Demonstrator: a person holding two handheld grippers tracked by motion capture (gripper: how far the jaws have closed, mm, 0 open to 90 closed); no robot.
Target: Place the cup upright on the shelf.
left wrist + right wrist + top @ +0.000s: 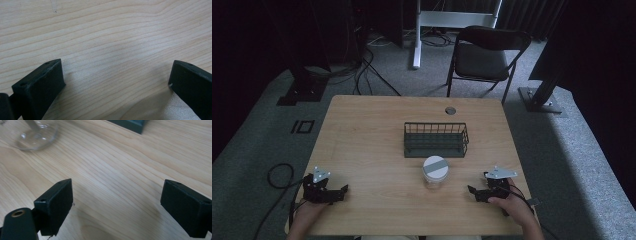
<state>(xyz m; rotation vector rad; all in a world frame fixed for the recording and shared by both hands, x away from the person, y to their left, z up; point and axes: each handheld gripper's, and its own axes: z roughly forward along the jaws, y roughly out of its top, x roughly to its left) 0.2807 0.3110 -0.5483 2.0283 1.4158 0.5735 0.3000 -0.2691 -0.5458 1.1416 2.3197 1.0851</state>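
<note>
On the table [372, 125], near the middle, stands one jar [435, 172] with a white lid, just at 6 o'clock from one wire basket [435, 140]. Two grippers rest low: the left gripper [343, 192] at 9 o'clock and the right gripper [473, 192] at 3 o'clock from the jar, both wide open and holding nothing. To do it well, I think the right one should slide in slowly and squeeze the jar straight.

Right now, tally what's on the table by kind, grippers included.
Clear jar with white lid: 1
Dark wire basket: 1
Grippers: 2, left gripper and right gripper, both jaws spread, holding nothing
Total: 4
</note>
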